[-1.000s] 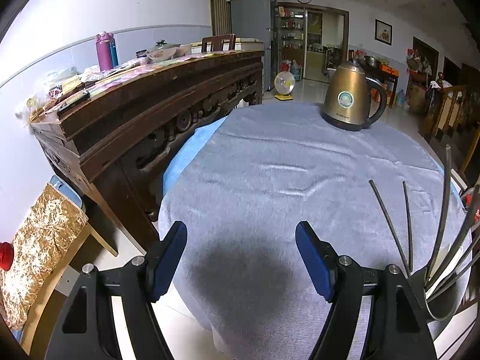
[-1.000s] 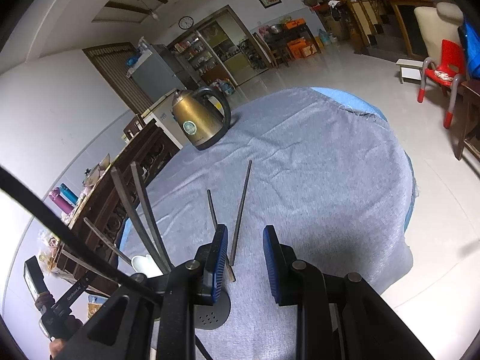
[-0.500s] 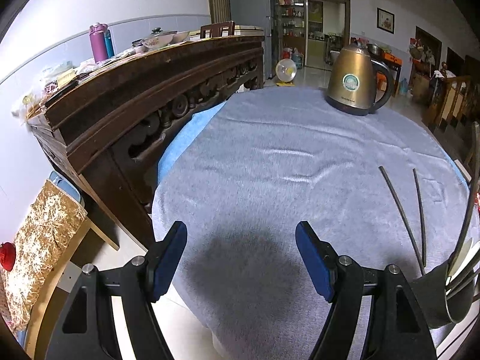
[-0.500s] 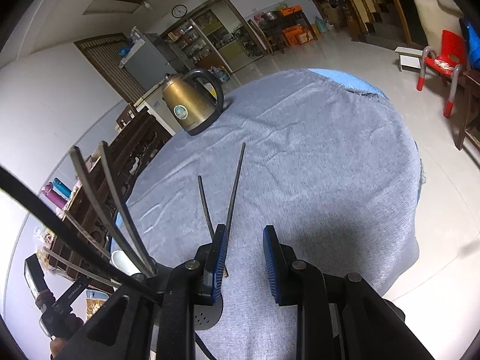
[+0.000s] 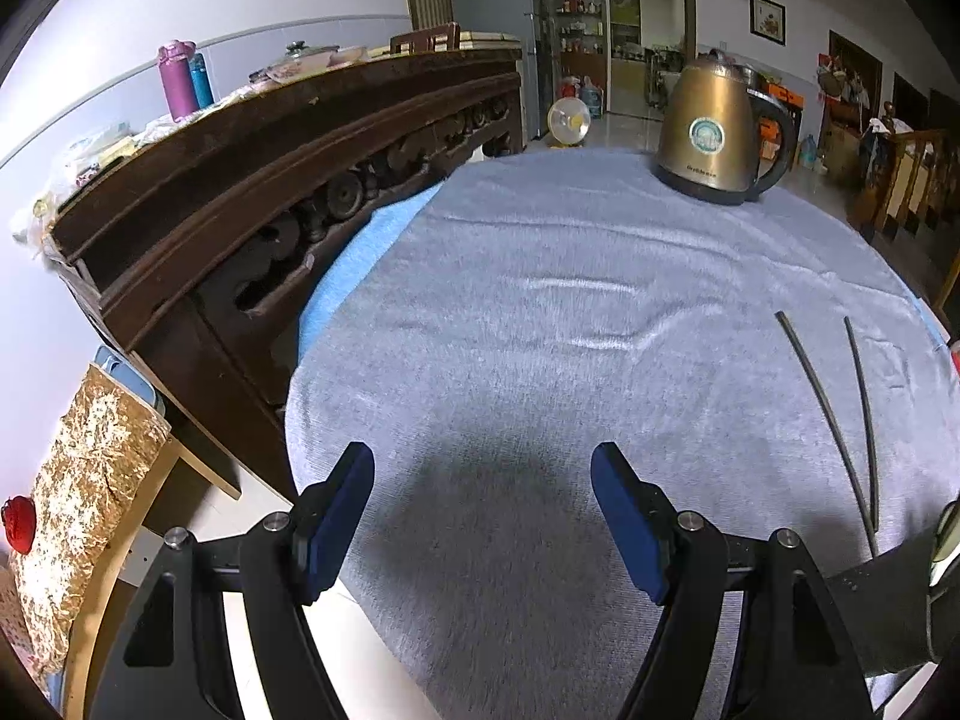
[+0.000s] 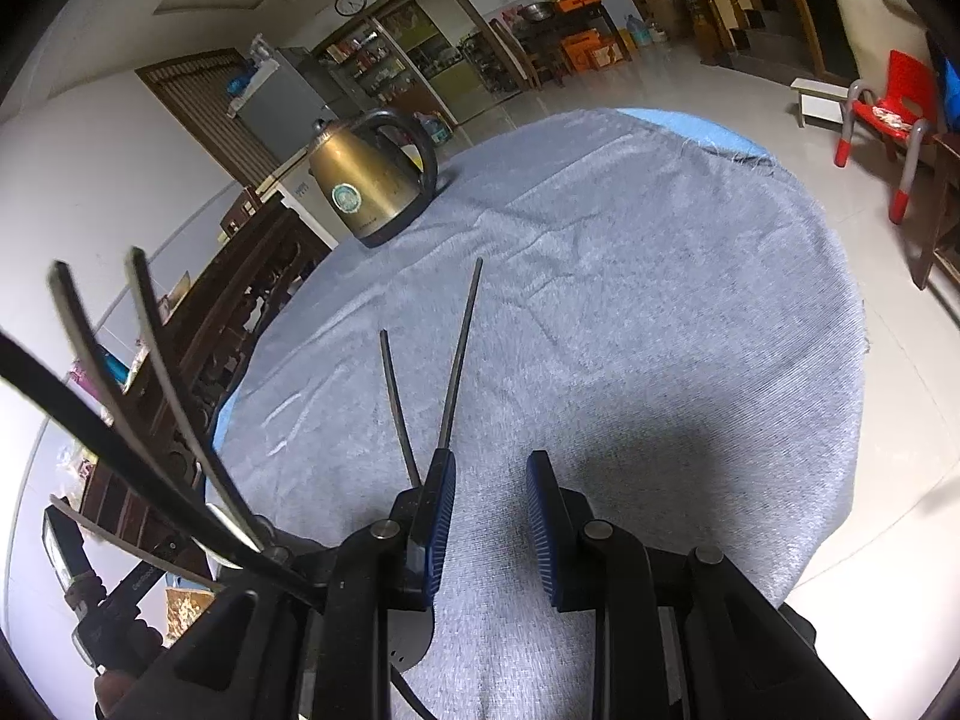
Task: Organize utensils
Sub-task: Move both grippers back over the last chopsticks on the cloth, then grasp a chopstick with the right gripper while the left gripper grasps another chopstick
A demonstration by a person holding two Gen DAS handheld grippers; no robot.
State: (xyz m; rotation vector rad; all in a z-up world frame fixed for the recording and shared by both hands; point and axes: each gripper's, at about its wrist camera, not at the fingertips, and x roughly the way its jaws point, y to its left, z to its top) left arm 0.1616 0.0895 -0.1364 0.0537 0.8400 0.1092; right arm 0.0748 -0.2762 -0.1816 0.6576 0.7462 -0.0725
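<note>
Two thin dark chopsticks [image 6: 447, 369] lie in a narrow V on a round table's fuzzy grey cloth [image 6: 630, 300]. The right gripper [image 6: 489, 471], its blue ridged jaws slightly parted and holding nothing, hovers at their near ends. The left gripper [image 5: 483, 474] stands wide open and empty over bare cloth. Only the right view shows more dark utensils fanning from a perforated holder [image 6: 408, 642]. A brass-coloured kettle [image 5: 714, 132] stands far back.

Cloth-covered table [image 5: 540, 360] bears kettle [image 5: 714, 132] and two chopsticks [image 5: 822, 396].
</note>
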